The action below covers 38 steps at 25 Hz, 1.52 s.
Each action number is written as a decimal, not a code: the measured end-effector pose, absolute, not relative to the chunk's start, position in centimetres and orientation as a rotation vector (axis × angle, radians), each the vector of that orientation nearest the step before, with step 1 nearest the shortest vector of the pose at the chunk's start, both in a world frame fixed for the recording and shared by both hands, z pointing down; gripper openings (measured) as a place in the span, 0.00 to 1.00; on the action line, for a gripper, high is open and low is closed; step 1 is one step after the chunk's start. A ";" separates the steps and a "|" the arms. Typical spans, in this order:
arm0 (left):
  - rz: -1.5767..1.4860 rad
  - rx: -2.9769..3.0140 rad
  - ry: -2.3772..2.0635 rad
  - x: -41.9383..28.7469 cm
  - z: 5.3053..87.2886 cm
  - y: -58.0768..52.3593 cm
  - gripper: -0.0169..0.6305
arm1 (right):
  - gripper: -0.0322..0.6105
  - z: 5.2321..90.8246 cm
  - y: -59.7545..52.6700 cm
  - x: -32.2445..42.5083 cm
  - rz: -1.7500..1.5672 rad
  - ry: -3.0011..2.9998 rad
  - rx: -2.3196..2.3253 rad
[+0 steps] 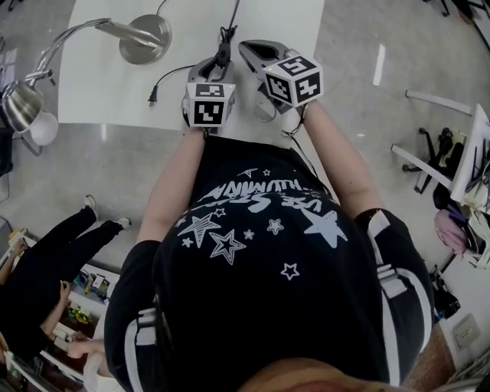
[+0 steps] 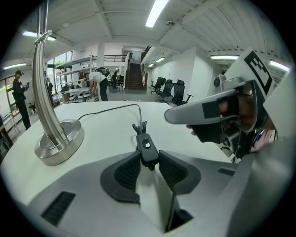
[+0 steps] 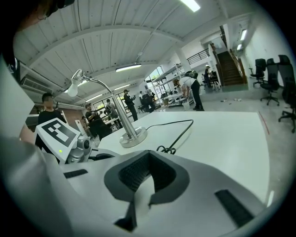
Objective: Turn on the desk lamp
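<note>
A silver desk lamp stands on the white table [image 1: 283,19]; its round base [image 1: 144,38] is at the far left, and the goose neck arches over the table's left edge to the lamp head [image 1: 19,103]. A black cord [image 2: 111,109] runs from the base to a black inline switch [image 2: 147,148]. My left gripper [image 2: 149,163] is shut on that switch, a ribbed pad against each side. My right gripper [image 1: 249,47] hovers just right of it, shut with nothing between the pads [image 3: 134,173]. The loose plug [image 1: 151,96] lies on the table.
The table's near edge runs just under both grippers. A person in black [image 1: 46,260] stands at the lower left, beside shelves. A chair base and bags [image 1: 448,176] sit on the floor to the right. More people and office chairs [image 2: 169,90] are far behind the table.
</note>
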<state>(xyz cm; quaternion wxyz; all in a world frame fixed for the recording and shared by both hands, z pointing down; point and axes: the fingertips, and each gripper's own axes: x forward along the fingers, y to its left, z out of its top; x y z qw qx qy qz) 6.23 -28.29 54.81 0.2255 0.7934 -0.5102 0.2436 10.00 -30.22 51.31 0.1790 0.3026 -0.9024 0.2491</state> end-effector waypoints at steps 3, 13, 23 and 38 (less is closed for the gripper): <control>0.680 2.195 -1.394 6.2 54.9 -28.3 0.24 | 0.06 51.9 -30.2 8.5 0.683 -2.539 0.791; 0.684 2.219 -1.354 6.1 55.0 -28.5 0.24 | 0.06 53.8 -30.5 5.6 0.650 -2.475 0.680; 0.687 2.213 -1.324 6.0 55.5 -28.3 0.24 | 0.06 54.6 -30.6 5.4 0.748 -2.442 0.610; 0.692 2.229 -1.312 6.3 55.6 -28.2 0.24 | 0.06 55.0 -31.5 5.9 0.704 -2.392 0.675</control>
